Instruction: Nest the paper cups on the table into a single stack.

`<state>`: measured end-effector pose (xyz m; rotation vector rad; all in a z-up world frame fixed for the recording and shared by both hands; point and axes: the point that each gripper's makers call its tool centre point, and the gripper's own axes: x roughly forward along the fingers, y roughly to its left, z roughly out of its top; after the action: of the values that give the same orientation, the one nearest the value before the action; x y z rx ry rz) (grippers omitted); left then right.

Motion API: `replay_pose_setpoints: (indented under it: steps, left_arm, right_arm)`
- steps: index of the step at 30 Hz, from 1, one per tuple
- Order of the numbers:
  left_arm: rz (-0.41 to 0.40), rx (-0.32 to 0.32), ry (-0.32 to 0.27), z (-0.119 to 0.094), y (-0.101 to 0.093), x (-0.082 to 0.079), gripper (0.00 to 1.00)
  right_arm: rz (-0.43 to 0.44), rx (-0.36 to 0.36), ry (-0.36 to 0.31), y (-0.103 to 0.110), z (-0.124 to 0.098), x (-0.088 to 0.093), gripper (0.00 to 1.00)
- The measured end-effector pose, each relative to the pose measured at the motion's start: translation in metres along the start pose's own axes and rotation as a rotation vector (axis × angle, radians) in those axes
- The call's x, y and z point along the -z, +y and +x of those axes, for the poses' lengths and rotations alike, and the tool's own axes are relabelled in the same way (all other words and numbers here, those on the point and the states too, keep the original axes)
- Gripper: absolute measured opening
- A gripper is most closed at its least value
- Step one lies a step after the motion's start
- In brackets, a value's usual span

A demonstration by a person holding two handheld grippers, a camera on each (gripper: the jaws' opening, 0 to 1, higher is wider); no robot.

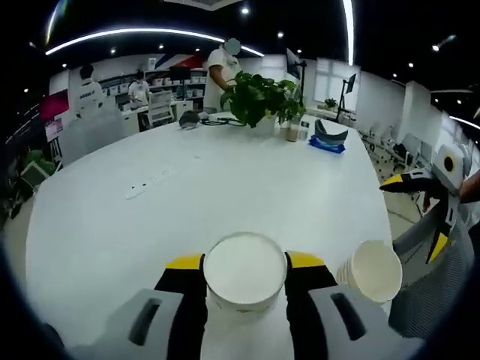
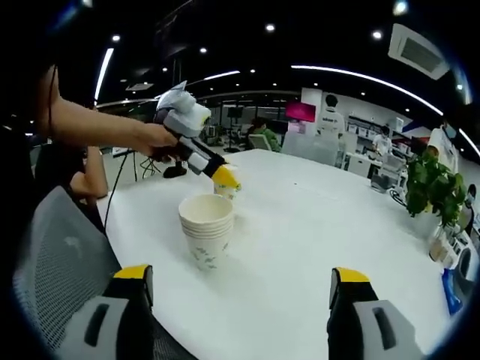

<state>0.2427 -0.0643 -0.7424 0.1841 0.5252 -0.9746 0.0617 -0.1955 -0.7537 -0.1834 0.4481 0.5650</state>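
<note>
Left gripper view: left gripper (image 1: 245, 276) clamped on one paper cup (image 1: 245, 271), stack (image 1: 373, 270) just right of it; right gripper view: right gripper (image 2: 240, 289) jaws wide apart, one nested stack (image 2: 206, 230) ahead on table (image 2: 315, 247)

You have one stack of nested paper cups (image 2: 205, 228) at centre-left of the right gripper view, one single cup (image 1: 244, 271) at the bottom centre of the left gripper view — and one potted plant (image 1: 259, 99) near its top.
</note>
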Motion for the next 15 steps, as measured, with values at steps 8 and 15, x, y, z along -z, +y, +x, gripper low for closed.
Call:
replay_pose_setpoints:
  steps: [8,15]
  left_arm:
    - [-0.005,-0.005,-0.084,-0.047,-0.028,-0.04,0.39]
    - [0.027,0.01,-0.142,-0.073,-0.054,-0.065,0.39]
  right_arm:
    - [0.048,-0.025,-0.063,-0.002,-0.003,-0.029,1.0]
    - [0.003,-0.114,-0.095,0.024,0.007,-0.05,0.97]
